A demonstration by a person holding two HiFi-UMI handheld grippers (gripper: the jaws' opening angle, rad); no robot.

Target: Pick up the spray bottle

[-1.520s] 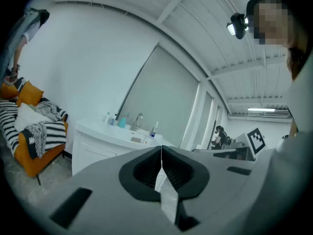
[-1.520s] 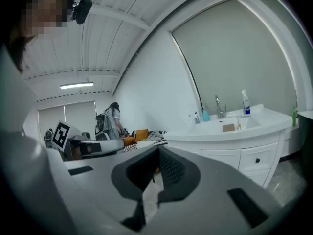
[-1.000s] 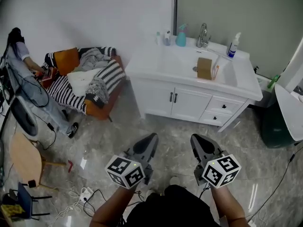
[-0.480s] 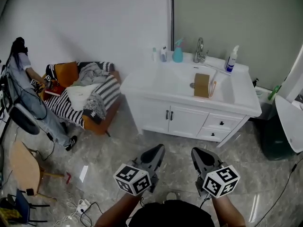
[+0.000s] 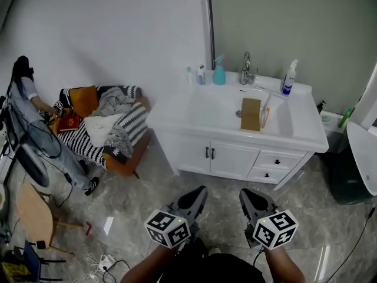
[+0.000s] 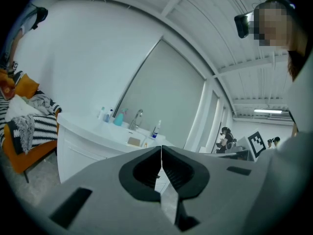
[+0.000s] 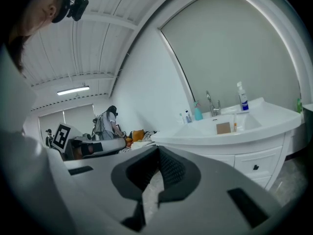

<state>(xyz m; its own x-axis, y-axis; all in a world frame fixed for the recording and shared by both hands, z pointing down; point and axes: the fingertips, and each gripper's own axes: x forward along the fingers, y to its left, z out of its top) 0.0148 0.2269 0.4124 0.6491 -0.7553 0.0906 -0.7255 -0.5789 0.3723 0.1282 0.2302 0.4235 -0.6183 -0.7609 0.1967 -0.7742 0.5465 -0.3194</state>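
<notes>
Jaws together, empty: left gripper (image 5: 197,192), right gripper (image 5: 247,195). Open floor (image 5: 154,178) up to vanity (image 5: 234,138) front edge; spray bottle (image 5: 219,71) at counter's back edge.

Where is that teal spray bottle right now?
In the head view, the spray bottle stands at the back of the white vanity, just left of the faucet and right of two small bottles.
</notes>
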